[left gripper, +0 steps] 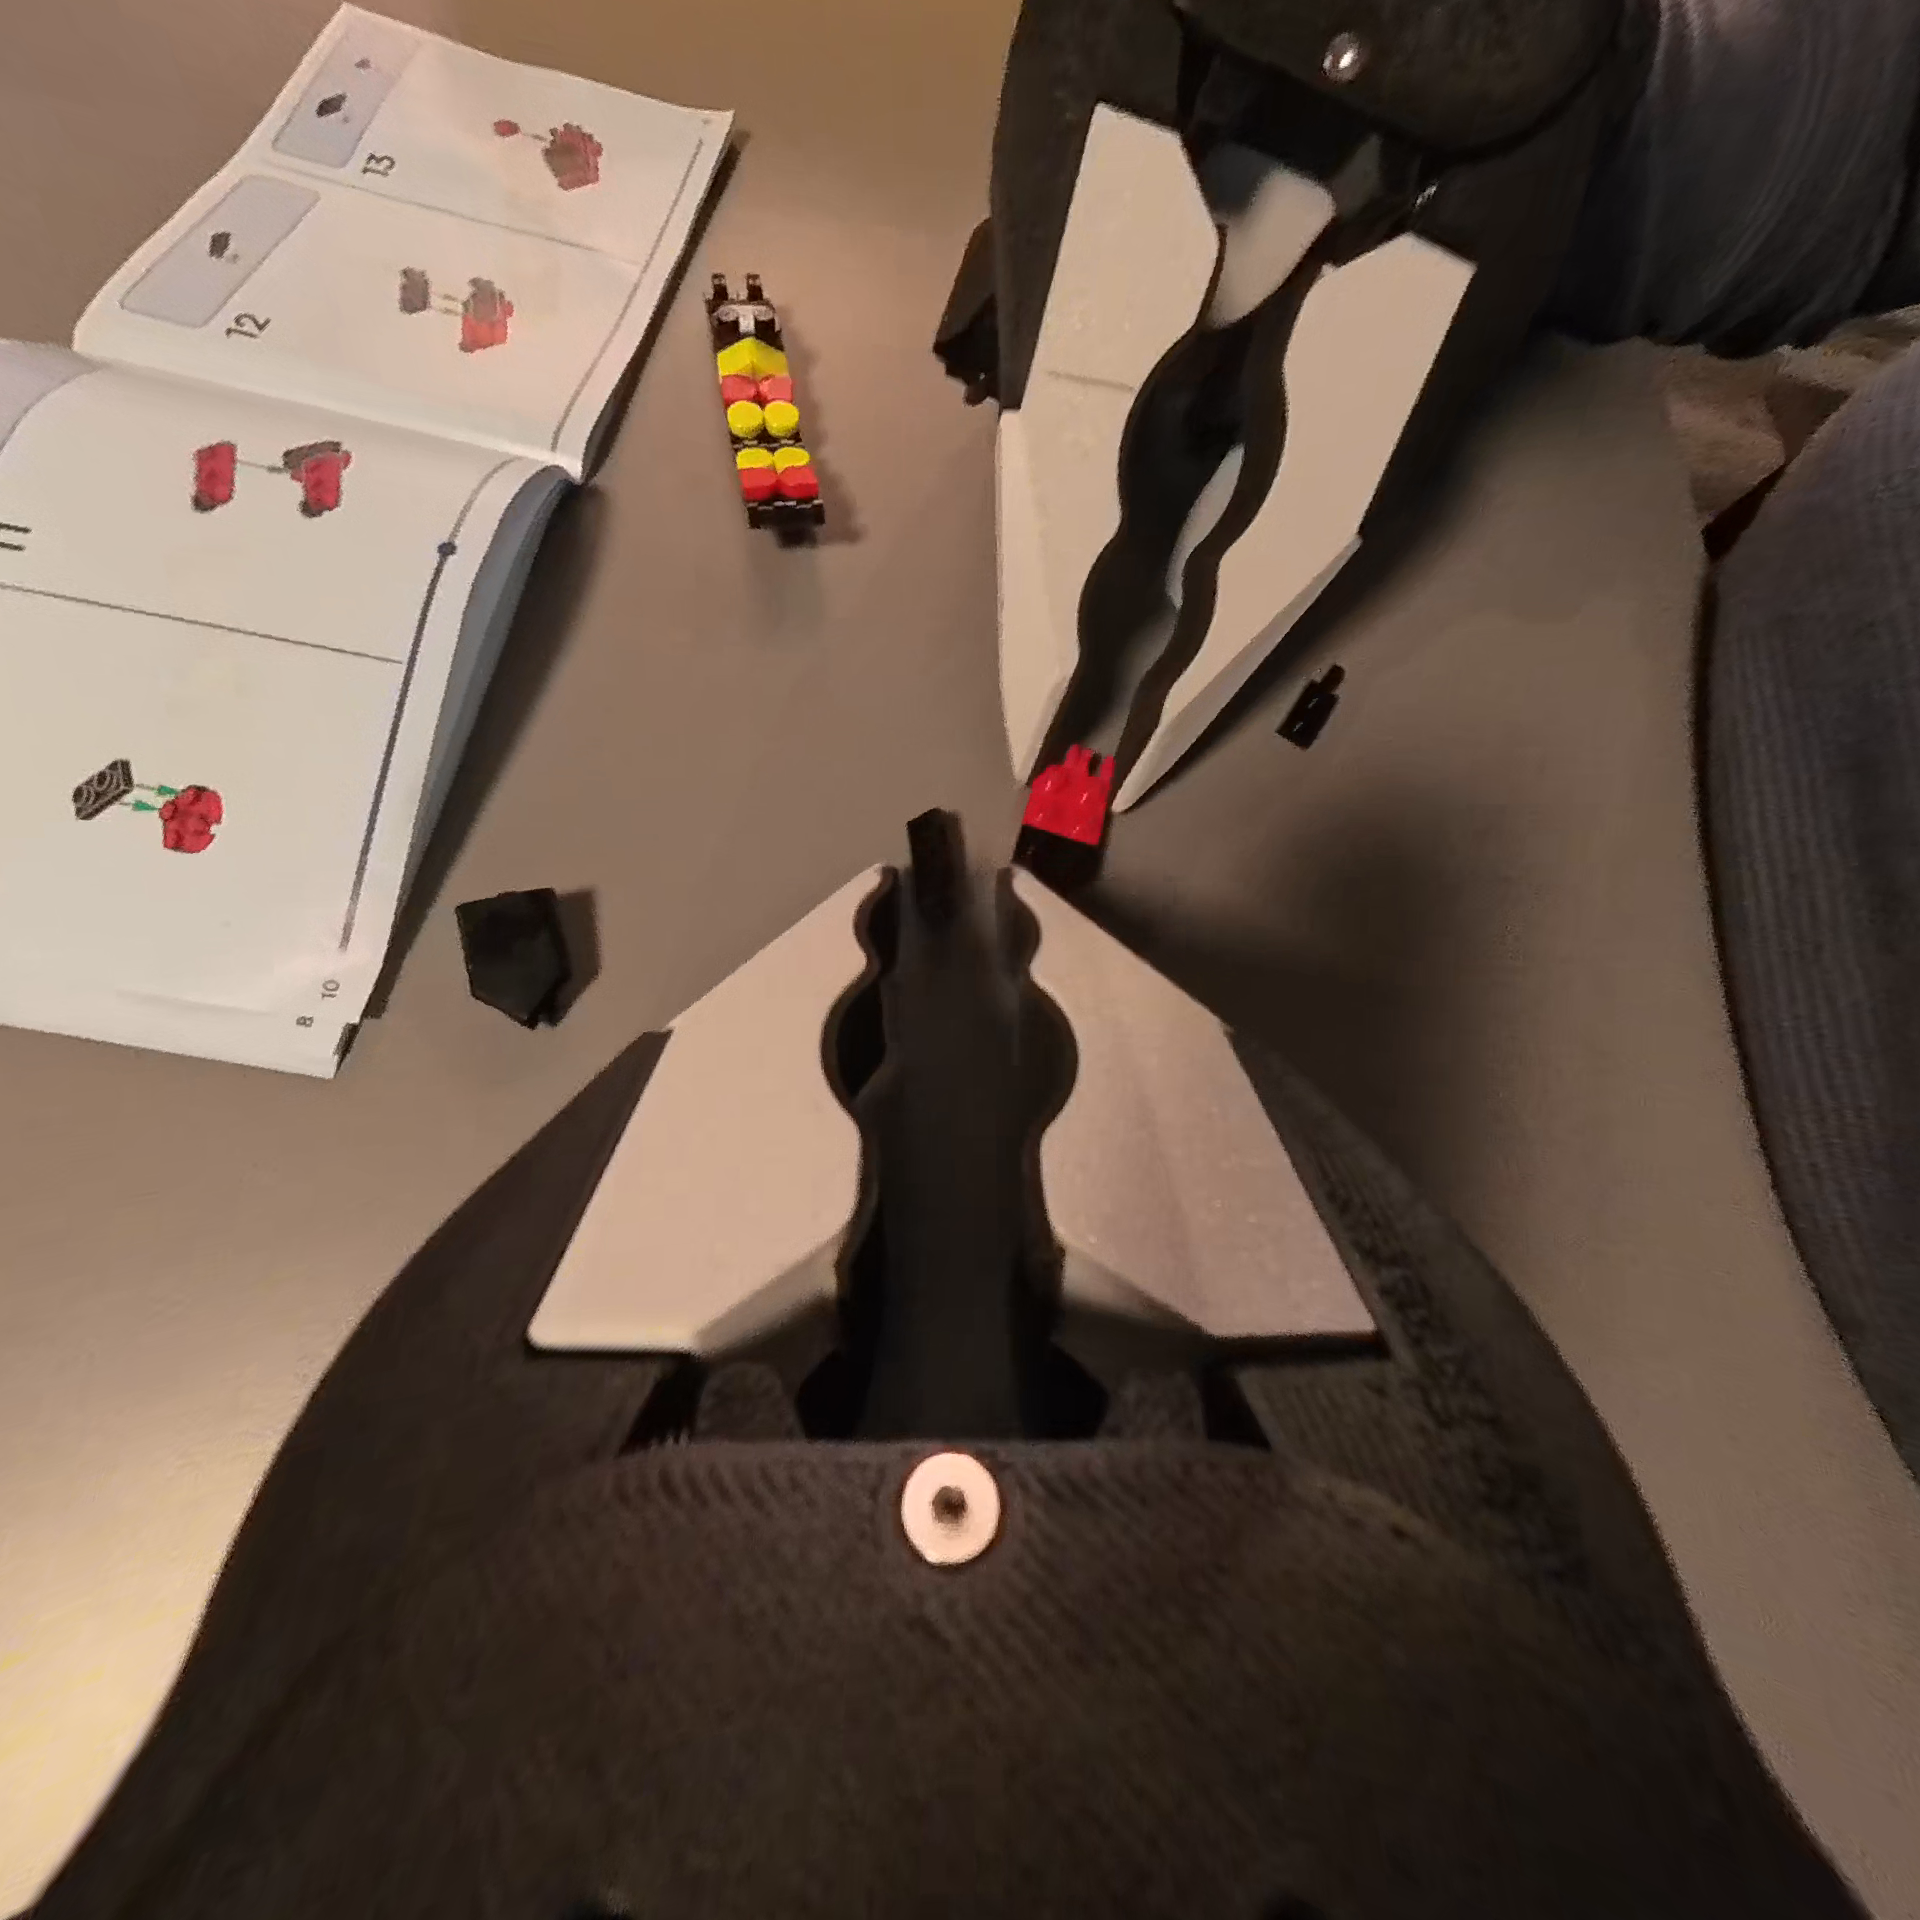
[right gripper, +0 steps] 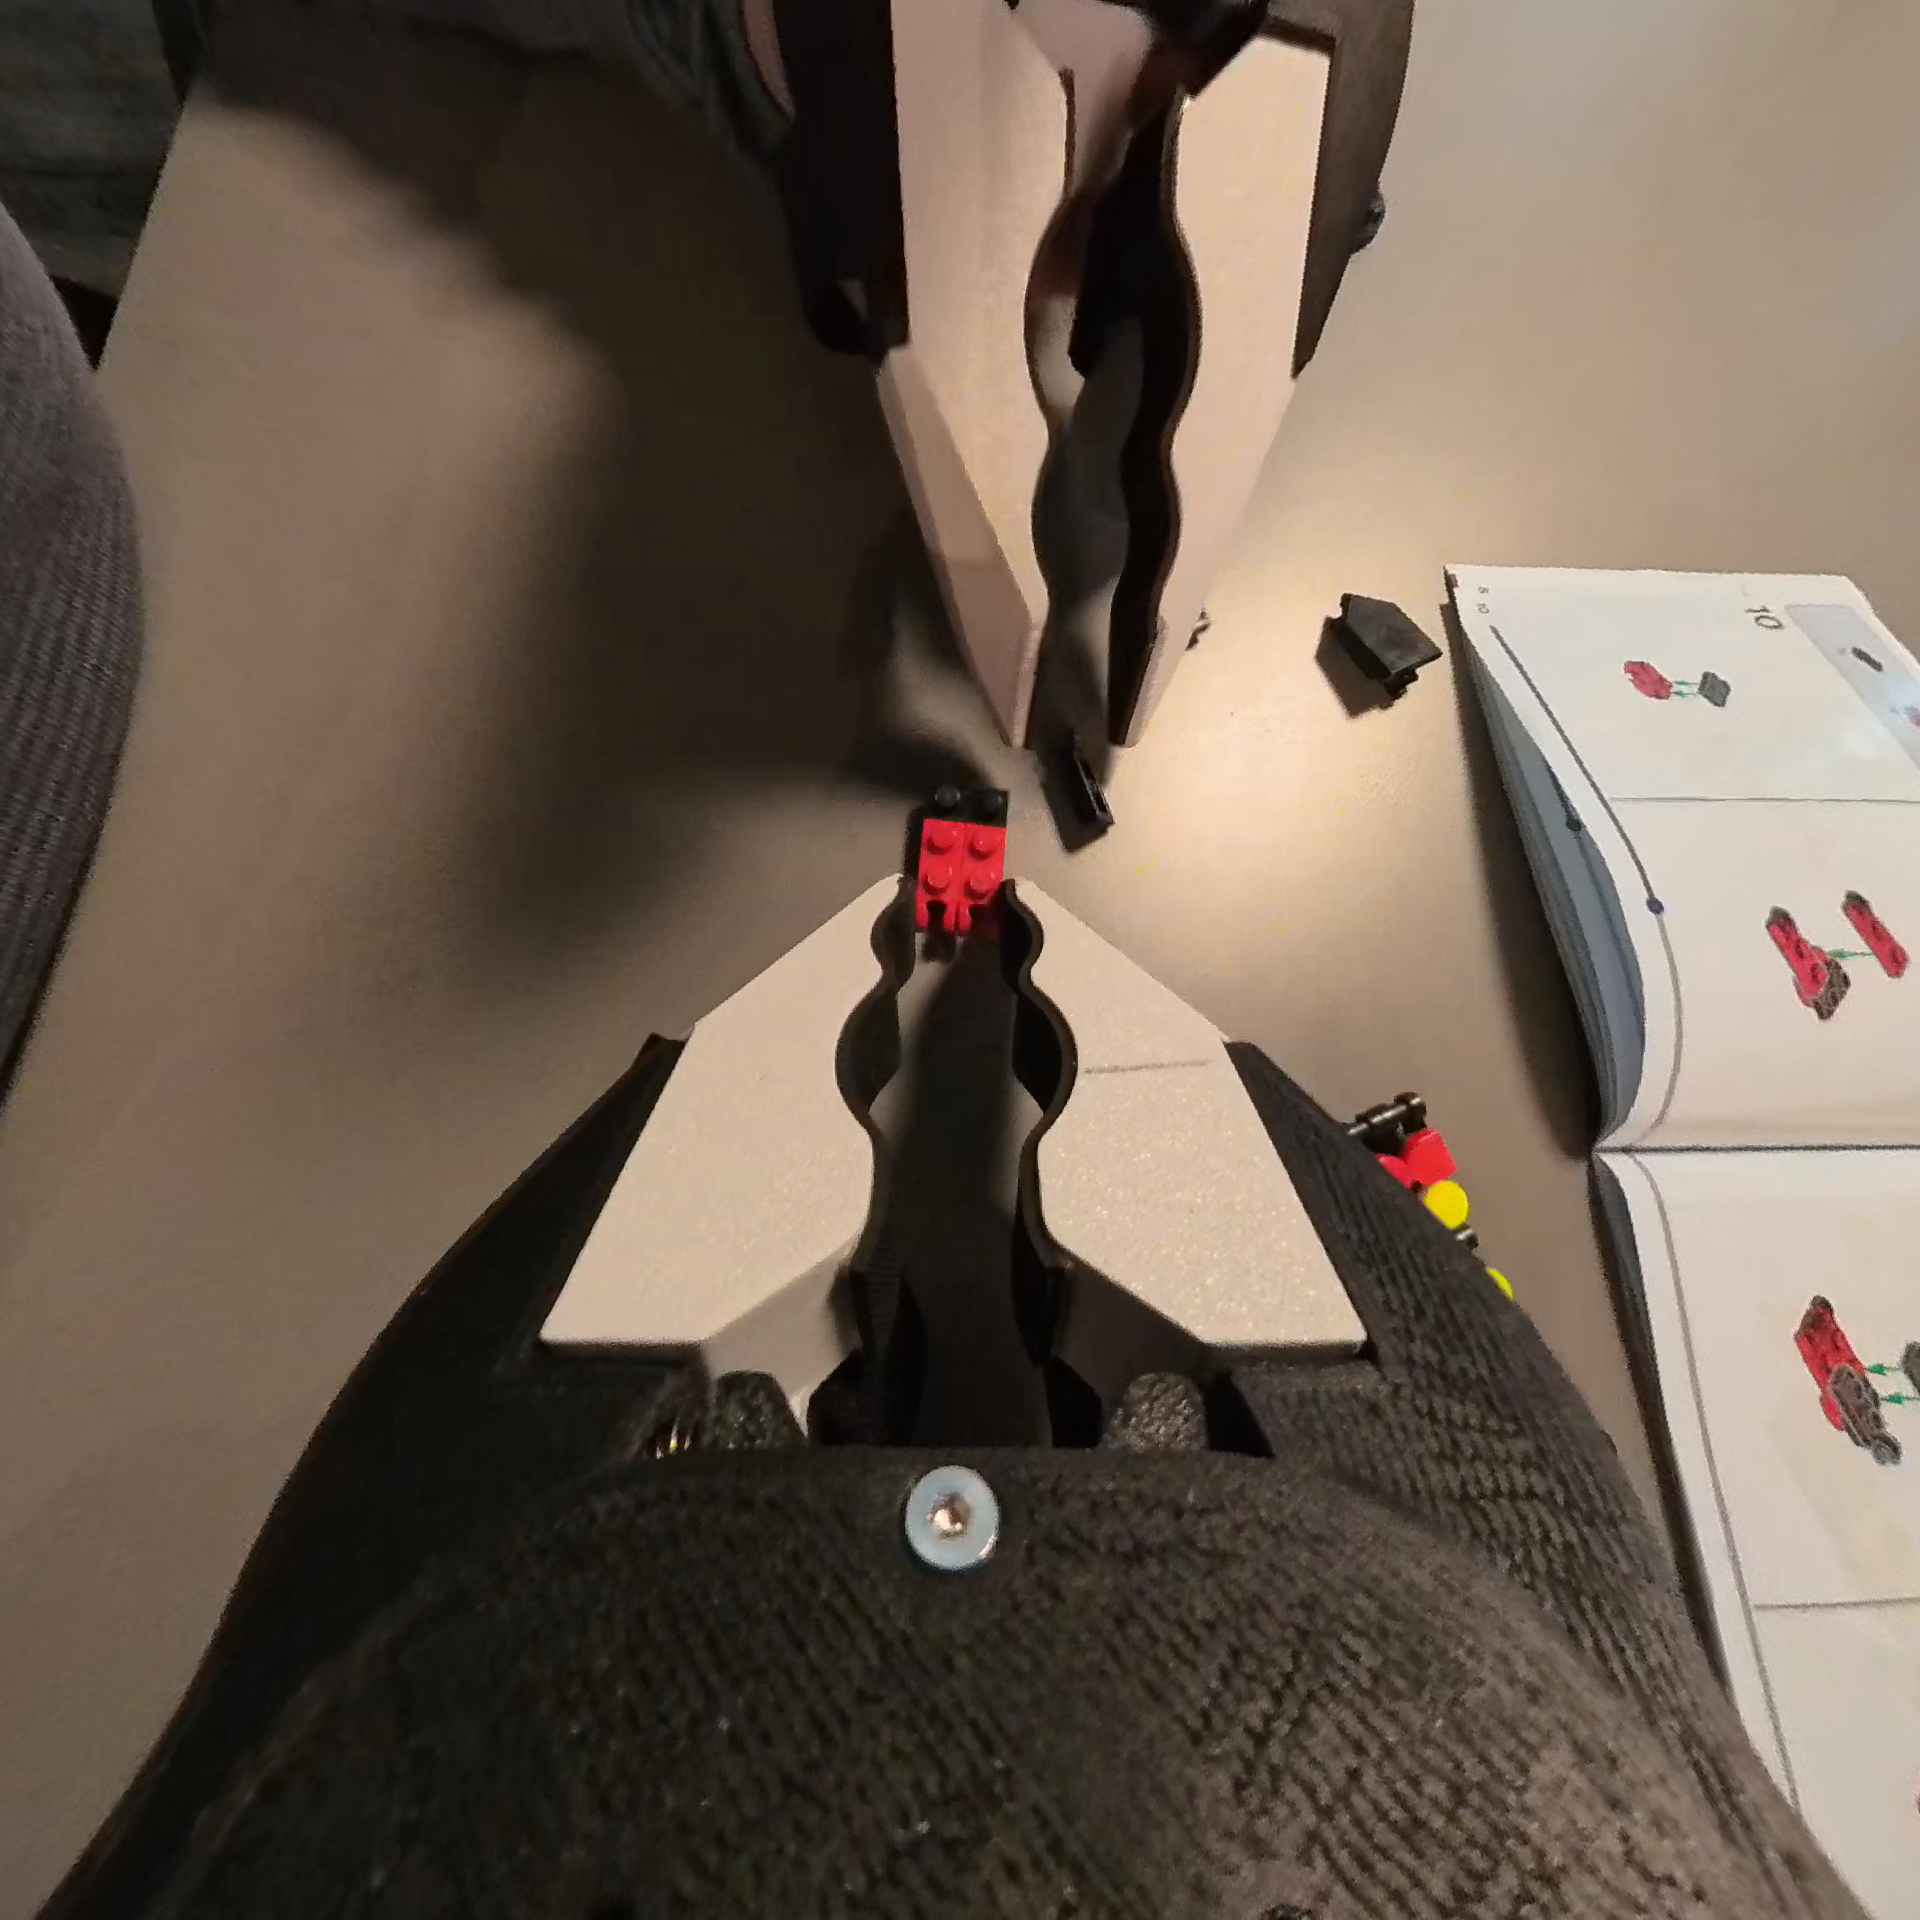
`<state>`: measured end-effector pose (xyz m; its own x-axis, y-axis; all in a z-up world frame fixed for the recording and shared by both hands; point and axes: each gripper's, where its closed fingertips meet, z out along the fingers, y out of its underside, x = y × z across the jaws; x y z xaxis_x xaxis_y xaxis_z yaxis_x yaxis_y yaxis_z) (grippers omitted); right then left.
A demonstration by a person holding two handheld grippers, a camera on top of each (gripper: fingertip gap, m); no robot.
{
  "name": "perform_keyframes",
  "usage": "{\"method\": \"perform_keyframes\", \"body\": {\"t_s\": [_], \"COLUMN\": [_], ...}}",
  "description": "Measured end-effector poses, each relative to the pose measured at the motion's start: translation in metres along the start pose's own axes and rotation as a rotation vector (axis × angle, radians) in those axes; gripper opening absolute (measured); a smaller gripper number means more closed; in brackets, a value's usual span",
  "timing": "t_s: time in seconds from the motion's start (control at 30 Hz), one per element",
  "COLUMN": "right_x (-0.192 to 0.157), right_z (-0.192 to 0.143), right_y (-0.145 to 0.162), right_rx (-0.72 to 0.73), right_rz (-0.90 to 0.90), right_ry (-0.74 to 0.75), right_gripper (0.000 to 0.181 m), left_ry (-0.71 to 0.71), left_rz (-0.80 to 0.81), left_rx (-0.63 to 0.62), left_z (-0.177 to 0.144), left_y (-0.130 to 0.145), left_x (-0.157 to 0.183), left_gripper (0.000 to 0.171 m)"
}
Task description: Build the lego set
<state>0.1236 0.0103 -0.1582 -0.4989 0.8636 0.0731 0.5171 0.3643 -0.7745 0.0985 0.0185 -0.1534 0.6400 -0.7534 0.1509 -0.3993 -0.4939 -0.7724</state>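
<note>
My left gripper (left gripper: pixel 940 878) is shut on a small black lego piece (left gripper: pixel 933 844) that sticks out past its tips. My right gripper (right gripper: pixel 956 883) is shut on a small red assembly (right gripper: pixel 961 857) made of red studded plates with a black part at its far end. The two grippers face each other tip to tip just above the table, with the pieces a short gap apart. The right gripper (left gripper: pixel 1075 784) with the red assembly (left gripper: pixel 1065 810) also shows in the left wrist view. The left gripper (right gripper: pixel 1070 740) with the black piece (right gripper: pixel 1086 795) also shows in the right wrist view.
An open instruction booklet (left gripper: pixel 260 582) lies on the brown table (left gripper: pixel 727 727). A long black strip with yellow and red studs (left gripper: pixel 767 416) lies beside it. A black sloped piece (left gripper: pixel 520 951) and a small black piece (left gripper: pixel 1311 707) lie loose. Grey fabric (left gripper: pixel 1818 831) borders the table edge. My left and right fingertips are right by each other.
</note>
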Motion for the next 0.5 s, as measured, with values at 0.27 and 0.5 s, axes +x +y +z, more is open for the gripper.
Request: {"method": "perform_keyframes", "body": {"t_s": [0.27,0.5], "right_x": [0.009,0.027], "right_z": [-0.01,-0.029], "right_y": [-0.008,-0.026], "right_rx": [0.086,0.284], "right_rz": [0.05,0.288], "right_ry": [0.042,0.041], "right_gripper": [0.019,0.016], "left_ry": [-0.067,-0.326], "left_rz": [0.065,0.359], "left_rx": [-0.038,0.161], "left_z": [0.003,-0.014], "left_y": [0.006,-0.024], "left_x": [-0.002,-0.006], "left_gripper": [0.006,0.004]}}
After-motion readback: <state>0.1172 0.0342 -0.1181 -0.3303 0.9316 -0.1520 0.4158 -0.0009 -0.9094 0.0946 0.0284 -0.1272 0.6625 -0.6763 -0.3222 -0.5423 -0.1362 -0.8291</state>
